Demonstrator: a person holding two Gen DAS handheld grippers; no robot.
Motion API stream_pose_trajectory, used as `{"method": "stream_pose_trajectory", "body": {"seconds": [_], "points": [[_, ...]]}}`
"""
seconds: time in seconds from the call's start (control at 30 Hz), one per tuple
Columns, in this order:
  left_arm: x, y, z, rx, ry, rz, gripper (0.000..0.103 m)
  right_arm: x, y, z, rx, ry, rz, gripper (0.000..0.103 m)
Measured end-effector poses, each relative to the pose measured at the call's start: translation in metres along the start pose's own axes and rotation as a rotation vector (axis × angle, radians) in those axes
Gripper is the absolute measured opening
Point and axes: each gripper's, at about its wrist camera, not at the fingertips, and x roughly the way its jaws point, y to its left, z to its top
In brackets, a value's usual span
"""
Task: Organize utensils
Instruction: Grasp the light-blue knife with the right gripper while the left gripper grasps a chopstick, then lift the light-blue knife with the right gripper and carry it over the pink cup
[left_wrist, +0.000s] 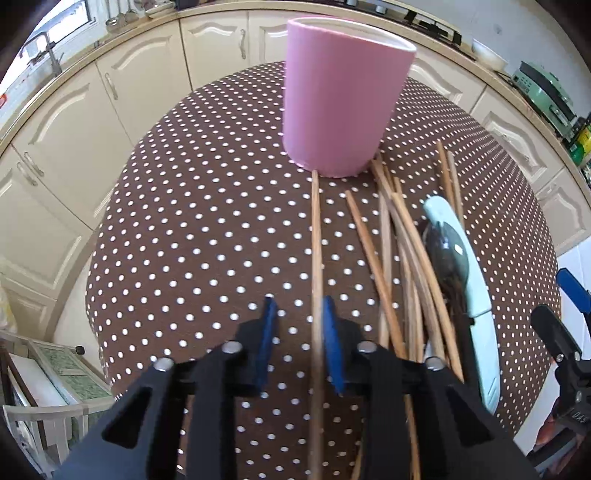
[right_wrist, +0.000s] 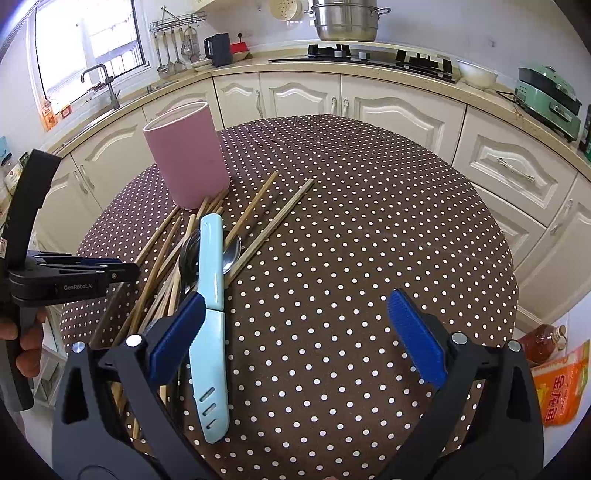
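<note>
A pink holder cup (left_wrist: 343, 96) stands upright on the brown polka-dot table (left_wrist: 207, 229); it also shows in the right wrist view (right_wrist: 186, 155). My left gripper (left_wrist: 299, 314) is open, its blue pads straddling a single wooden chopstick (left_wrist: 316, 240) that lies pointing at the cup. A heap of chopsticks (left_wrist: 406, 258) lies to its right, with a metal spoon (left_wrist: 448, 254) and a light-blue sheathed knife (left_wrist: 476, 295). My right gripper (right_wrist: 295, 314) is wide open above the table, its left pad over the knife (right_wrist: 210, 295). The left gripper (right_wrist: 110, 269) shows at the left edge.
Cream kitchen cabinets (right_wrist: 399, 110) curve around behind the table. A hob (right_wrist: 369, 59) with a steel pot (right_wrist: 345, 18) sits on the counter, a sink tap (right_wrist: 103, 81) at the left. An orange bag (right_wrist: 561, 387) and a bottle (right_wrist: 543, 339) lie low at the right.
</note>
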Motion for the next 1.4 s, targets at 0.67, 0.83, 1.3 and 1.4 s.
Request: {"method": "stream_pose_trajectory", "body": {"seconds": [0.67,0.83,1.3,1.4], "points": [[-0.022,0.039,-0.025,-0.116,-0.041,-0.121,0.005,0.003,0.016,0.016,-0.068,0.04,-0.015,0.097],[-0.026,0.052,-0.035,-0.112,-0.02,-0.133,0.005,0.004,0.023,0.022,-0.104,0.066,0.032,0.097],[-0.018,0.055,-0.037,-0.111,0.009,-0.17,0.005,0.027,0.023,0.031,-0.075,0.233,0.147,0.048],[-0.018,0.056,-0.037,-0.117,0.013,-0.173,0.005,0.033,0.029,0.033,-0.079,0.249,0.162,0.048]]}}
